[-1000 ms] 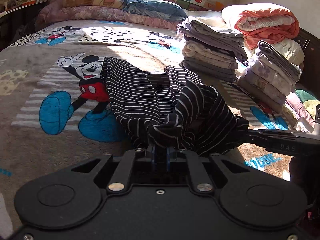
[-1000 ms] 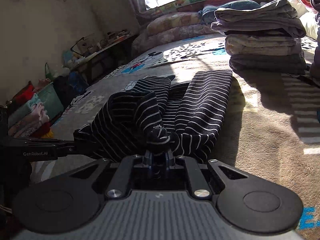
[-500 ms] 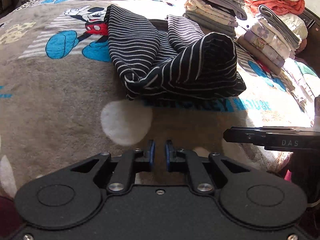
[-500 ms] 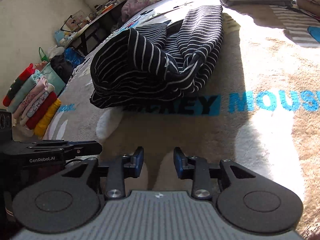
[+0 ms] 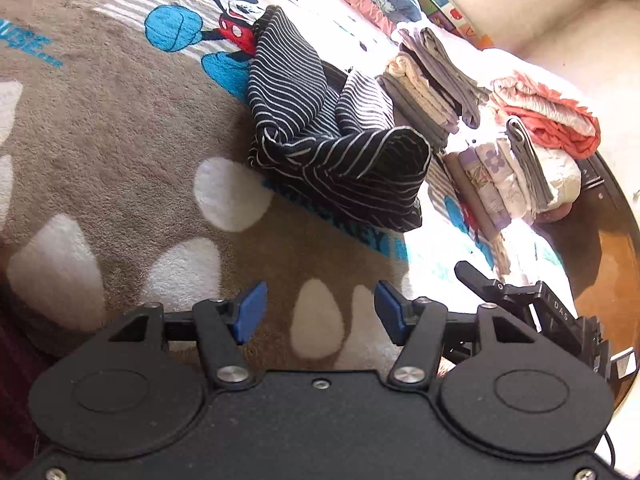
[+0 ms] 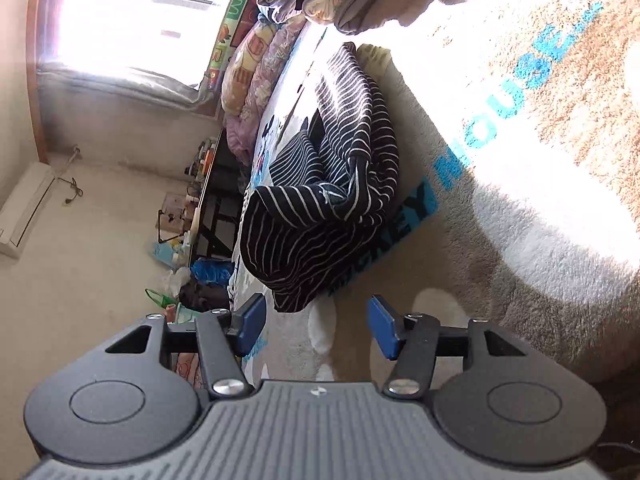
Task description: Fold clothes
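Both claws, which gripped the striped garment [image 5: 336, 148] a second ago, now gape wide and empty; left claw [image 5: 318, 316] and right claw [image 6: 316, 326] sit back from it, garment bunched on the bed [image 5: 120, 128] ahead

We hold our left hand-held gripper [image 5: 318, 312] with its jaws spread wide, the blue pads [image 5: 250, 312] well apart and nothing between them. Its black body sits tilted, so the view ahead slants. Our right hand-held gripper [image 6: 316, 324] is likewise spread wide and empty, its blue pads [image 6: 382, 326] far from each other, and it is rolled strongly onto its side. From the left wrist camera, part of the right hand-held gripper shows low at the right edge, just beside the left one.
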{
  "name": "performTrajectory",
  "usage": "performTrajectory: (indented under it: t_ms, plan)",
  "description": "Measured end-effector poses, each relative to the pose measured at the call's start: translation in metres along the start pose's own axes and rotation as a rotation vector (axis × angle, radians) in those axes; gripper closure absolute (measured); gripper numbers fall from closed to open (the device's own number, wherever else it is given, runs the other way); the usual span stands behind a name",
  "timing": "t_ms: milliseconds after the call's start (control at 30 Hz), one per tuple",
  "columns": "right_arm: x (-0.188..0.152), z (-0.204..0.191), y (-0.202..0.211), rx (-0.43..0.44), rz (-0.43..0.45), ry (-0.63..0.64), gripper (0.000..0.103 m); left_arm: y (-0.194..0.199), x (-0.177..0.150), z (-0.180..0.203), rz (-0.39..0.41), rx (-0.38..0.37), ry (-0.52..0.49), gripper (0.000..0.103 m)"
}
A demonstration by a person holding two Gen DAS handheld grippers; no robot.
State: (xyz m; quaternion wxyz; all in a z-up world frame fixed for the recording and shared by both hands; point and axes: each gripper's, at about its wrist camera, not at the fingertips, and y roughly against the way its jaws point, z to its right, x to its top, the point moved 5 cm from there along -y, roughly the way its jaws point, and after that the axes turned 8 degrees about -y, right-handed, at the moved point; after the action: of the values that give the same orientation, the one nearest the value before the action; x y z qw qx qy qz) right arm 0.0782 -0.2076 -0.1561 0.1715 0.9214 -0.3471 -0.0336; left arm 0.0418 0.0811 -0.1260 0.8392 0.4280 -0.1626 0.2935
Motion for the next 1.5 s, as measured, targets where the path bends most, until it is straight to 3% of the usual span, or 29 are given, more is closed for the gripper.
performTrajectory:
  t_ms: [200,533,633,667,767,967,1067,1133,1167,1300,1367,1500]
  plan:
    - [0.025,0.014,-0.022,0.015,0.086,-0.107,0.045,0.000,0.024,-0.010,0.090,-0.008,0.106,0.044]
    - [0.051,0.035,-0.066,-0.024,0.146,-0.132,0.047,-0.051,0.053,-0.050,0.119,0.030,0.267,0.044]
    - [0.058,0.036,-0.076,-0.017,0.150,-0.112,0.059,-0.062,0.056,-0.056,0.117,0.025,0.300,0.044]
    - [0.060,0.035,-0.079,-0.017,0.149,-0.100,0.069,-0.065,0.056,-0.057,0.118,0.020,0.311,0.044]
    - [0.063,0.031,-0.083,-0.024,0.148,-0.055,0.080,-0.067,0.058,-0.060,0.122,0.010,0.336,0.046]
    - [0.063,0.026,-0.079,-0.021,0.153,-0.023,0.083,-0.057,0.060,-0.069,0.143,-0.034,0.426,0.046]
    - [0.061,0.024,-0.080,-0.023,0.146,-0.005,0.083,-0.061,0.063,-0.067,0.124,-0.014,0.408,0.046]
    - [0.062,0.019,-0.077,-0.027,0.146,0.012,0.083,-0.069,0.063,-0.063,0.102,0.019,0.345,0.068]
    - [0.062,0.015,-0.075,-0.030,0.147,0.023,0.083,-0.071,0.063,-0.060,0.089,0.047,0.306,0.093]
    - [0.073,0.006,-0.044,-0.049,0.180,0.062,0.088,-0.044,0.073,-0.047,0.157,0.082,0.175,0.097]
    - [0.078,0.014,-0.037,-0.089,0.177,0.072,0.095,-0.039,0.077,-0.053,0.155,0.095,0.166,0.098]
    - [0.075,0.025,-0.026,-0.071,0.183,0.049,0.095,-0.040,0.068,-0.064,0.128,0.085,0.212,0.098]
